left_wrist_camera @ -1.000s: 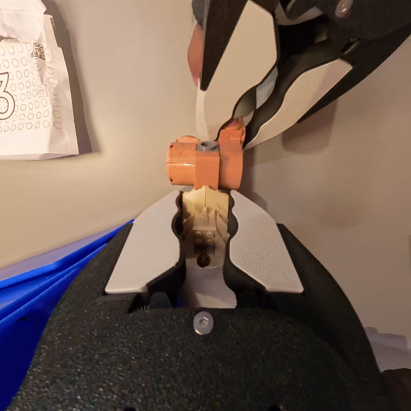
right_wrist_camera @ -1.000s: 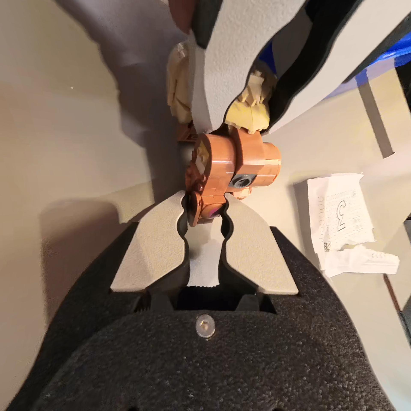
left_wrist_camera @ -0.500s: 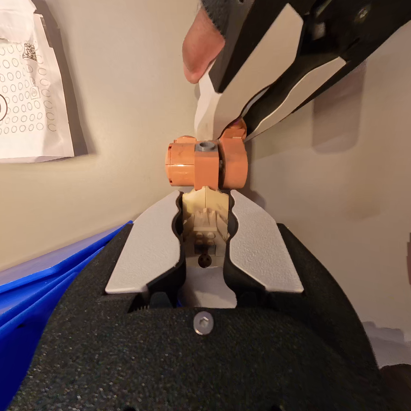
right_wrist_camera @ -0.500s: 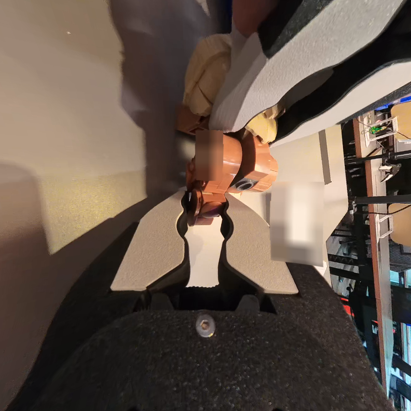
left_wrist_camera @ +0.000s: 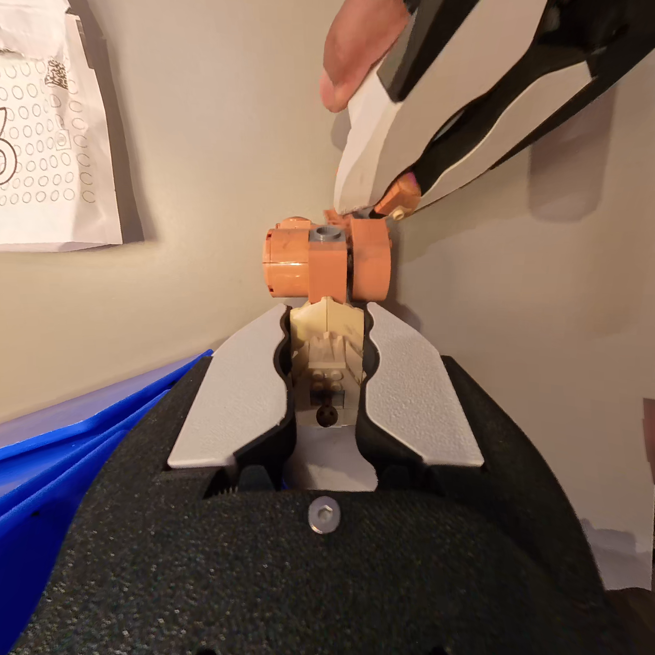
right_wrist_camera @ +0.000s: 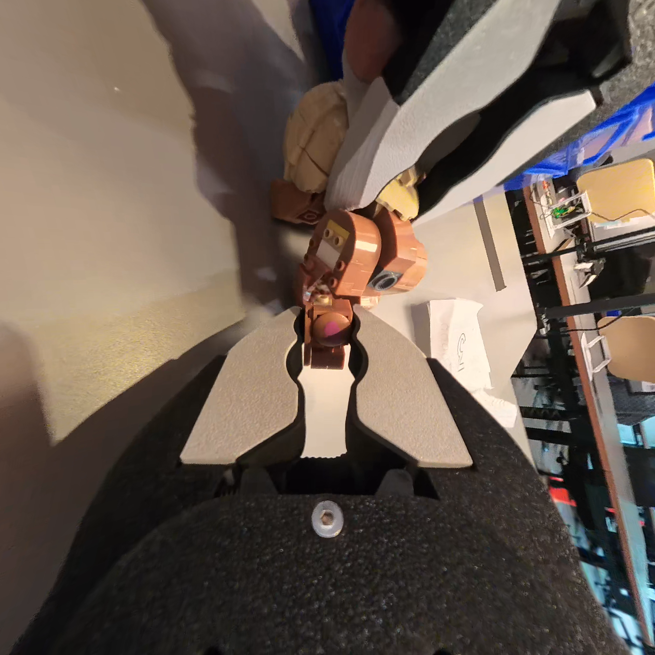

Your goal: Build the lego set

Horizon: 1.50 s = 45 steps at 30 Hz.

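Note:
My left gripper (left_wrist_camera: 328,312) is shut on the tan body of a lego figure (left_wrist_camera: 328,340). The figure's orange-brown head (left_wrist_camera: 326,266), with a grey stud on top, sticks out past the fingertips. My right gripper (right_wrist_camera: 326,313) is shut on a small brown piece with a pink spot (right_wrist_camera: 331,331). It holds the piece against the head (right_wrist_camera: 365,255). In the left wrist view the right gripper (left_wrist_camera: 386,209) comes in from the upper right, with the small piece (left_wrist_camera: 400,198) at the head's top right corner. A thumb (left_wrist_camera: 354,53) rests on that gripper. The left gripper (right_wrist_camera: 372,202) shows at the top of the right wrist view.
A white paper bag (left_wrist_camera: 42,141) lies on the beige table at the left, and also shows in the right wrist view (right_wrist_camera: 457,340). A blue bin (left_wrist_camera: 71,460) sits beside my left gripper. Desks and chairs (right_wrist_camera: 616,198) stand beyond the table edge. Spacing between my two grippers at the tips: around 5 cm.
My right gripper has swung to the right and tilted. Its small piece now meets the head at the top right corner, not squarely on top. The left gripper holds still.

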Tool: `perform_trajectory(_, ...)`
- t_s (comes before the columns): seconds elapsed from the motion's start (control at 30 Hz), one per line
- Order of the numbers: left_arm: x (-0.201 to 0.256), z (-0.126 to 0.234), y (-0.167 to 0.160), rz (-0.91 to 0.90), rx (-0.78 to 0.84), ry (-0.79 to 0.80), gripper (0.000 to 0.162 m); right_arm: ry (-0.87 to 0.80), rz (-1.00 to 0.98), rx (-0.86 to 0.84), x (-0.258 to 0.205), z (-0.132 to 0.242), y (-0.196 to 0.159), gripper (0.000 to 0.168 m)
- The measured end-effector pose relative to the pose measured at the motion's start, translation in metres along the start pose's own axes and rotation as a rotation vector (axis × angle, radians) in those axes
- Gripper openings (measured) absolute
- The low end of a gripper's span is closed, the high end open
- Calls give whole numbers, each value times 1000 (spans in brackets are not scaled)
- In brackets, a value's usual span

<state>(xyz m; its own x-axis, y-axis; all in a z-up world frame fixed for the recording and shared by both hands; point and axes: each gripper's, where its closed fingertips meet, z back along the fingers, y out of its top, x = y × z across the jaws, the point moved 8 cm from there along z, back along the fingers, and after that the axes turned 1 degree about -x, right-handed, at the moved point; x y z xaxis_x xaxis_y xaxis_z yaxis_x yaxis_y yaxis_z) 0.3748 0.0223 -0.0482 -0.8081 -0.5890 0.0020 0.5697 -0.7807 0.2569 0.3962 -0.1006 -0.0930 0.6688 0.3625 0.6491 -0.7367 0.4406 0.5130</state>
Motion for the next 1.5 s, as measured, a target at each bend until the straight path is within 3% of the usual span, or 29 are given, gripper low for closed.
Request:
perform_trajectory(0.33,3,1,-4,7,19,36,39,91,-208,-19,-1,2,-10,22)
perform_trajectory(0.53,9,10,-8,-8,67,192,43,179,-394,52,-4,9,-8,22)
perform_trajectory(0.67,20,31,-17,15,242,276,49,205,-503,233,-2,23,11,22)
perform_trajectory(0.83,59,50,-52,-25,609,261,49,240,-680,611,7,39,53,22)
perform_trajectory(0.93,80,44,-79,-13,758,275,49,280,-832,823,12,33,77,22)
perform_trajectory(1.07,101,38,-111,43,947,413,47,394,-1076,1010,12,10,107,21)
perform_trajectory(1.27,127,38,-144,38,1011,589,43,459,-1226,1005,-3,-30,143,21)
perform_trajectory(1.5,119,39,-176,414,1299,268,38,539,-1140,951,-12,-64,165,22)
